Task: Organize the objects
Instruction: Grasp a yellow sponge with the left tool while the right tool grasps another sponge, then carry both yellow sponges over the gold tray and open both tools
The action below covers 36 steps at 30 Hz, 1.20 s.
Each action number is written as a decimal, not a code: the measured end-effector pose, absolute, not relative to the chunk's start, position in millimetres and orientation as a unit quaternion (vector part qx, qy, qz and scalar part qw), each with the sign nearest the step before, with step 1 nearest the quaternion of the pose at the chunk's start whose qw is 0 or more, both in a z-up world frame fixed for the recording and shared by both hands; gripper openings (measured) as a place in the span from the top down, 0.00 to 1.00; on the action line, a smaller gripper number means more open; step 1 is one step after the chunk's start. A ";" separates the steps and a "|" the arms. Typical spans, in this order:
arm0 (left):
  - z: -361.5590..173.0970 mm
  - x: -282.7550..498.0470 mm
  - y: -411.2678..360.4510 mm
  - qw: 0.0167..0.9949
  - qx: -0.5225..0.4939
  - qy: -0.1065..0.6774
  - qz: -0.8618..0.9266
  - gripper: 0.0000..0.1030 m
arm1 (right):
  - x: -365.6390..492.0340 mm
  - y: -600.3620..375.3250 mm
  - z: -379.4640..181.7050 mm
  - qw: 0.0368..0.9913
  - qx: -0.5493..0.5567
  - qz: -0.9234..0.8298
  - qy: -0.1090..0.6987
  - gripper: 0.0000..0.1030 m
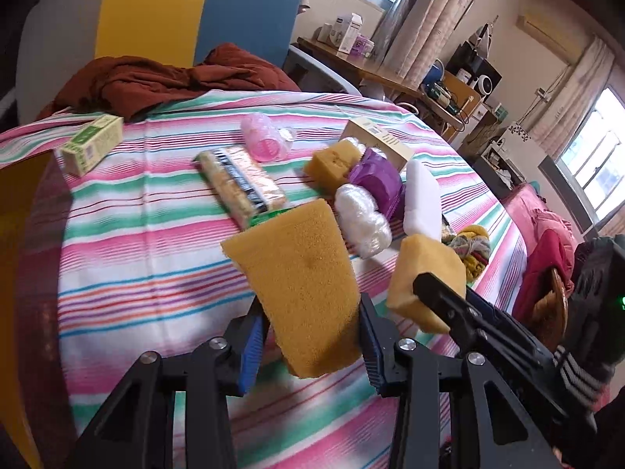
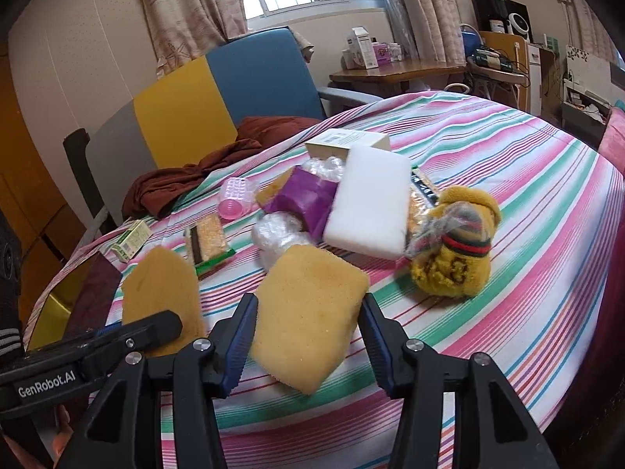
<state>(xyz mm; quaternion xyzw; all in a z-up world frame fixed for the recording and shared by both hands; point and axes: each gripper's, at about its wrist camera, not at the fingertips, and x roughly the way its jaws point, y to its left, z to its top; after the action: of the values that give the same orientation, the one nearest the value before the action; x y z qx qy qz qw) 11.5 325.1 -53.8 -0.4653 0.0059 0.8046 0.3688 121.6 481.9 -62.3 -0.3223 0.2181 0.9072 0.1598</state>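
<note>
a yellow sponge [image 1: 300,273] is clamped in the left gripper [image 1: 312,336], and a second yellow sponge [image 2: 308,312] in the right gripper [image 2: 308,336], both raised over the striped cloth [image 1: 148,258]. ahead of the fingers a white block [image 2: 369,203], purple packet [image 2: 304,195], bubble wrap [image 1: 361,219] and yellow sock [image 2: 453,258] are heaped. "genrobot.ai" is read on the left gripper.

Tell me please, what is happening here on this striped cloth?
A person is sorting household things with two handheld grippers. The left gripper is shut on one yellow sponge, and the right gripper is shut on a second yellow sponge; both sponges are held side by side above the striped cloth. The white foam block, purple packet and yellow knitted item lie in a loose pile behind.
</note>
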 end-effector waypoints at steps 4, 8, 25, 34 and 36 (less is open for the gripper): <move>-44.2 19.0 300.7 0.367 -0.458 0.003 0.809 0.58 | 120.0 468.3 -61.7 0.145 -0.331 0.907 0.217 0.49; -29.3 28.7 277.5 0.365 -0.437 0.010 0.822 0.58 | 118.5 451.1 -58.1 0.126 -0.338 0.908 0.212 0.49; -11.0 6.9 116.8 0.256 -0.421 -0.048 0.869 0.57 | 88.7 329.6 -0.6 -0.023 -0.322 0.933 0.158 0.49; -28.9 -9.2 37.8 0.185 -0.441 -0.061 0.876 0.57 | 49.3 244.6 -0.3 -0.127 -0.370 0.911 0.129 0.48; -34.5 -12.7 22.5 0.171 -0.449 -0.059 0.875 0.57 | 43.6 227.7 -6.2 -0.141 -0.384 0.904 0.123 0.48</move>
<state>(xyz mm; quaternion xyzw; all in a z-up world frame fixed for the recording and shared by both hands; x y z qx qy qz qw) -12.7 22.5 -34.5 -0.4494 -0.0585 0.8749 0.1710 43.6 227.7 -6.2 -0.3843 0.1231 0.9040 -0.1414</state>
